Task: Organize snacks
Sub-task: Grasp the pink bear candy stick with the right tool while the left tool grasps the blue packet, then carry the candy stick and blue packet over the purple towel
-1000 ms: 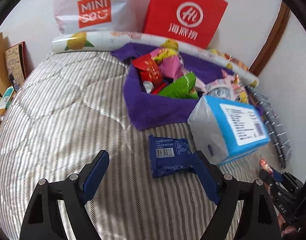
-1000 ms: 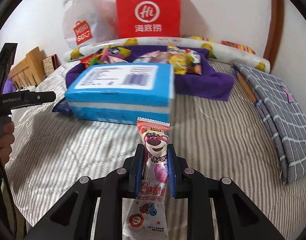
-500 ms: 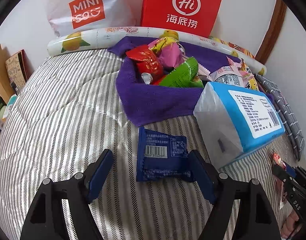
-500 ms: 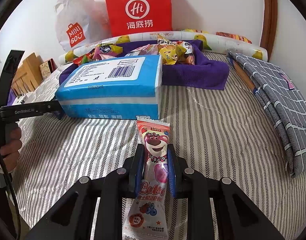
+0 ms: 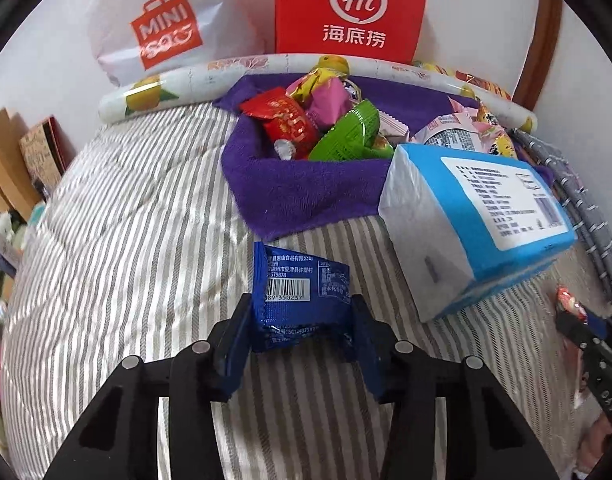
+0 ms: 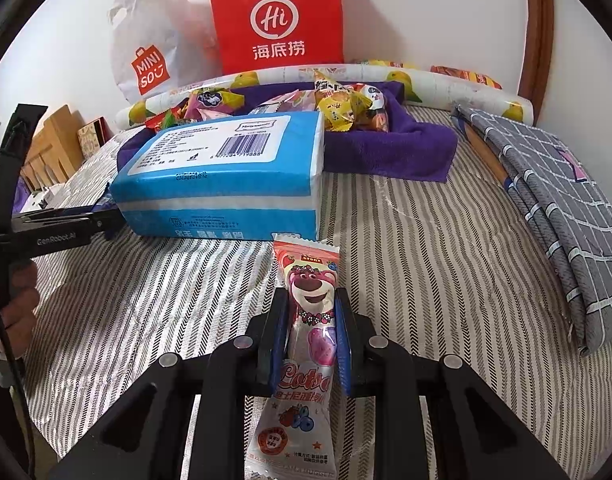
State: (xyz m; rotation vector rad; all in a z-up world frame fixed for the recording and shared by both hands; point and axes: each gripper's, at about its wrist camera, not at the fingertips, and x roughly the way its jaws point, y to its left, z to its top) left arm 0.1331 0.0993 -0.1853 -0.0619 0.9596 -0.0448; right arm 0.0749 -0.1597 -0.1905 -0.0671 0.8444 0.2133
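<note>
My left gripper is closing on a blue snack packet with a barcode, and both pads press its sides so it buckles above the striped bedcover. My right gripper is shut on a pink bear lollipop packet, held upright just in front of a blue tissue pack. Behind lies a purple towel holding several snacks: a red packet, a green one and a pink one. The right gripper shows at the left wrist view's right edge.
A red paper bag and a white Miniso bag lean on the wall behind a rolled fruit-print mat. A folded grey checked cloth lies at the right. Wooden items stand off the bed's left side. A hand holds the left gripper.
The left gripper's jaws have come together from wide apart onto the blue packet, which now stands bent between them. The right gripper keeps its hold on the lollipop packet without moving.
</note>
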